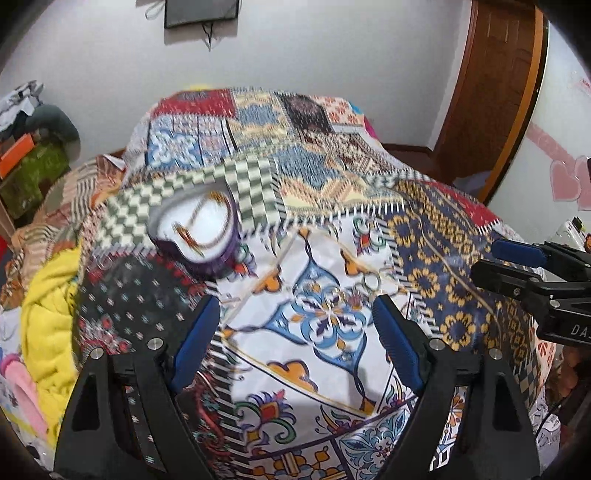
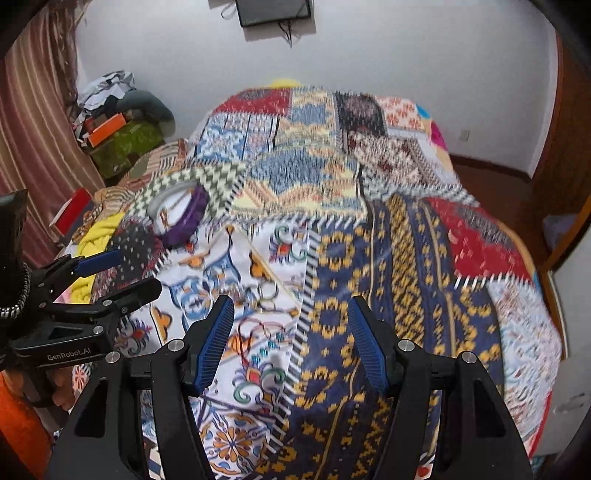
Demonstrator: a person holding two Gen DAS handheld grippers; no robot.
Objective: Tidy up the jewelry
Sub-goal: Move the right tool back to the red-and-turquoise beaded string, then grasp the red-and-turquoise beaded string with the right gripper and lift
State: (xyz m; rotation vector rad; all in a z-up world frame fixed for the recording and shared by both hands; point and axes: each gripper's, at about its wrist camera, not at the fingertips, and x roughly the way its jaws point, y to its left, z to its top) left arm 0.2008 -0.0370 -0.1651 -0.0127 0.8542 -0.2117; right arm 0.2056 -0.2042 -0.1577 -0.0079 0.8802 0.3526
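Left wrist view: the left claw (image 1: 295, 325) hangs over a bed covered by a patchwork quilt (image 1: 332, 184), its blue-padded fingers (image 1: 195, 339) spread wide with nothing between them. At about twelve o'clock from the fingertips, close ahead, small metal rings (image 1: 364, 284) lie on a white quilt patch with a blue and orange motif; motion blur hides how many there are. A thin gold chain (image 1: 458, 266) trails across the navy and yellow patch at two o'clock from the claw. At eleven o'clock, further up the bed, sits a round purple jewelry box (image 1: 201, 230) with a white lining, tilted on the cloth, holding a gold chain (image 1: 199, 221) inside. The right claw (image 1: 517, 264) enters from the three o'clock edge, pointing toward the rings. A yellow blanket (image 1: 48, 317) bunches at nine o'clock beside the bed. A dark screen (image 1: 201, 13) hangs on the white wall at twelve o'clock, and a wooden door (image 1: 491, 99) stands at two o'clock.

Right wrist view: the right claw (image 2: 291, 343) has its fingers parted, empty, over the seam between the white patch and the navy one. The rings (image 2: 267, 290) lie just ahead of its left fingertip, at eleven o'clock. The jewelry box (image 2: 181, 214) lies further off at ten o'clock. The left claw (image 2: 122, 273) reaches in from nine o'clock, spread.
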